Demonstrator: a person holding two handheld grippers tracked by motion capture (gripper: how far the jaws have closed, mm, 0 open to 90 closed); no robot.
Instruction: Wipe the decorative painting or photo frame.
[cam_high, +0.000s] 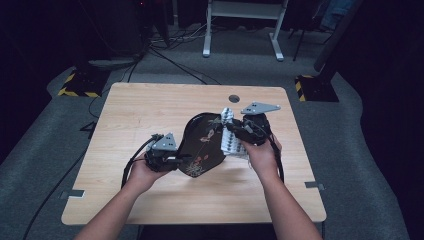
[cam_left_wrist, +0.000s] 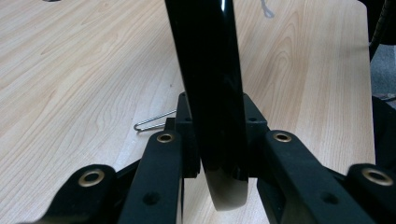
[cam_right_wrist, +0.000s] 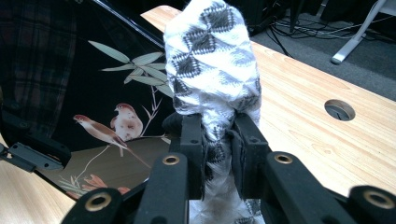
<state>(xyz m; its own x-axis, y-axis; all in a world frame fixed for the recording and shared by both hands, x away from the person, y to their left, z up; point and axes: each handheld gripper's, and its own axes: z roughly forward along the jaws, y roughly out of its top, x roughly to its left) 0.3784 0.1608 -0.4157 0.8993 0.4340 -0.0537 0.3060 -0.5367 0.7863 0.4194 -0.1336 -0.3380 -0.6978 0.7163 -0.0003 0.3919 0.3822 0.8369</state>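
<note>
The black lacquered tray (cam_high: 202, 145) is held tilted above the middle of the wooden surface (cam_high: 140, 110), its left edge raised and its decorated face turned toward the right claw. In the right gripper view that face shows painted birds on a twig, green leaves and reddish flowers on glossy black. The tray's rim (cam_left_wrist: 212, 88) runs upright between the jaws of the left claw (cam_left_wrist: 219, 154); both pads press on the rim from either side, so this claw pinches the tray at its edge. In the high view the left claw (cam_high: 167, 156) sits at the tray's left side, with the person's left hand (cam_high: 142, 172) wrapped around its body.

A white cloth with a grey diamond pattern (cam_right_wrist: 212, 70) stands bunched up between the jaws of the right claw (cam_right_wrist: 217, 140), which is pressed together on the fabric; the cloth bulges above the pads and trails down below them. In the high view the cloth (cam_high: 230, 137) lies against the tray's right edge, touching its face, and the right claw (cam_high: 245, 131) is just beside it in the person's right hand (cam_high: 262, 155).

A thin bent wire (cam_left_wrist: 152, 122) lies on the surface just beside the left claw. A round cable hole (cam_high: 234, 98) sits near the far edge of the surface, well apart from the tray.
</note>
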